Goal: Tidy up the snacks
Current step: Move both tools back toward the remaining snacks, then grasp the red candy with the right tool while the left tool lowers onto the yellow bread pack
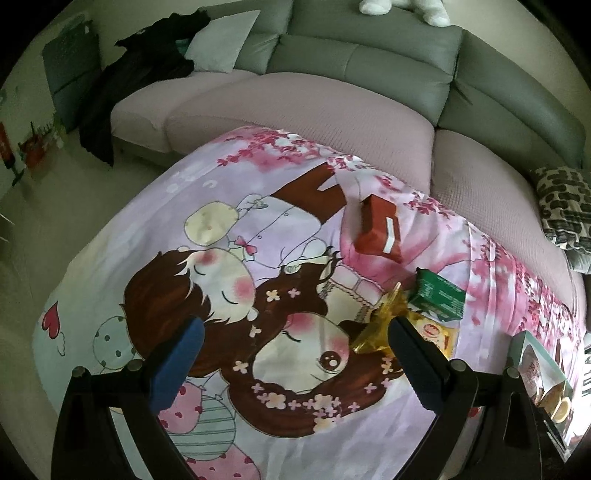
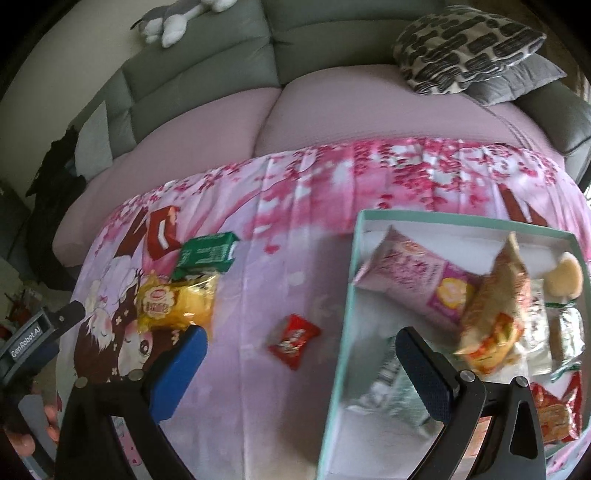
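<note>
My left gripper [image 1: 295,332] is open and empty above the cartoon-print cloth [image 1: 229,229]. Just beyond its right finger lie a yellow snack bag [image 1: 376,321], a green box [image 1: 439,295] and, farther off, a red packet [image 1: 380,229]. My right gripper [image 2: 301,347] is open and empty, its right finger over the rim of a teal box [image 2: 347,295]. The box holds a pink bag [image 2: 413,273], a tan bag [image 2: 495,310] and several other snacks. A small red candy wrapper [image 2: 293,341] lies on the cloth between the fingers. The yellow bag [image 2: 177,299], green box [image 2: 207,254] and red packet [image 2: 162,232] sit at left.
A grey sofa with pink seat cushions [image 1: 295,103] runs behind the cloth. A patterned pillow [image 2: 465,48] and a plush toy [image 2: 173,18] rest on it. Dark clothing [image 1: 129,81] hangs at the left end. The left gripper's body [image 2: 33,339] shows at the lower left of the right wrist view.
</note>
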`<state>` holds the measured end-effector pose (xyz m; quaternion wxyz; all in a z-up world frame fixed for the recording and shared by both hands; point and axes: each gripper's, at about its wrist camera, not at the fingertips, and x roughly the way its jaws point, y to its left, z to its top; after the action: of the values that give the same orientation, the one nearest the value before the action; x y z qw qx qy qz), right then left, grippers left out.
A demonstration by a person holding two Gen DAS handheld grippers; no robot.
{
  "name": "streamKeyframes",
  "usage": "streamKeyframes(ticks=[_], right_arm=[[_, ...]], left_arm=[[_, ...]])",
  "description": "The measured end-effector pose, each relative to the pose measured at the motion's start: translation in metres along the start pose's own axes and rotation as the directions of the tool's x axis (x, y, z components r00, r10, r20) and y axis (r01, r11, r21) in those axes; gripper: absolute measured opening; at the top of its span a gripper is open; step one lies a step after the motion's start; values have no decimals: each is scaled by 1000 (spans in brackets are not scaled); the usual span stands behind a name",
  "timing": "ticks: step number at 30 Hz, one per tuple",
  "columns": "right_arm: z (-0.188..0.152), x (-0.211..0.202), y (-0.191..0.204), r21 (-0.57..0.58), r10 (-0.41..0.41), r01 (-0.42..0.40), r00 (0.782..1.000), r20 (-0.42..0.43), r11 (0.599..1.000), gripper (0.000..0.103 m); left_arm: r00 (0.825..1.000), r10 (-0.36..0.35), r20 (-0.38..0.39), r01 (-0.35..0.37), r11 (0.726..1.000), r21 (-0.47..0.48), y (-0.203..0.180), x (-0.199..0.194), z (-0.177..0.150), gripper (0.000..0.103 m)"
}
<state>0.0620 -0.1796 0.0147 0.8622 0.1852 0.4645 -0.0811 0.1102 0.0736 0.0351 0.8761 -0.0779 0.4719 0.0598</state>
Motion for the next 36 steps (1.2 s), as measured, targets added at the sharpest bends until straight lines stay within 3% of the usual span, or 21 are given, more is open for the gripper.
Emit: streamKeyframes(ticks=[12, 17, 24, 27, 30, 33, 36], right_arm=[[0, 23, 12, 27, 49, -49, 998, -30, 998, 103], [1, 29, 1, 93, 101, -97, 994, -35, 991, 102], [3, 26, -13, 145, 89, -84, 996, -27, 986, 85], [6, 18, -11, 132, 86, -84, 996, -4, 988, 84], [6, 15, -6, 119, 98, -97, 995, -5, 988, 70], [3, 22, -2, 103, 94, -90, 995, -29, 991, 67], [1, 28, 0, 95, 77, -72, 996, -50, 993, 57]], left_arm=[[998, -54, -34, 55, 998, 23, -11, 17, 0, 100], [996, -56, -73, 59, 998, 38, -19, 29, -4, 100], [992, -68, -110, 75, 995, 65, -29, 40, -7, 100], [990, -81, -112, 89, 994, 64, -29, 39, -7, 100], [990, -87, -111, 93, 994, 52, -26, 38, -6, 100], [989, -93, -114, 99, 994, 44, -23, 38, -5, 100], [988, -105, -117, 110, 993, 39, -20, 38, -4, 100]])
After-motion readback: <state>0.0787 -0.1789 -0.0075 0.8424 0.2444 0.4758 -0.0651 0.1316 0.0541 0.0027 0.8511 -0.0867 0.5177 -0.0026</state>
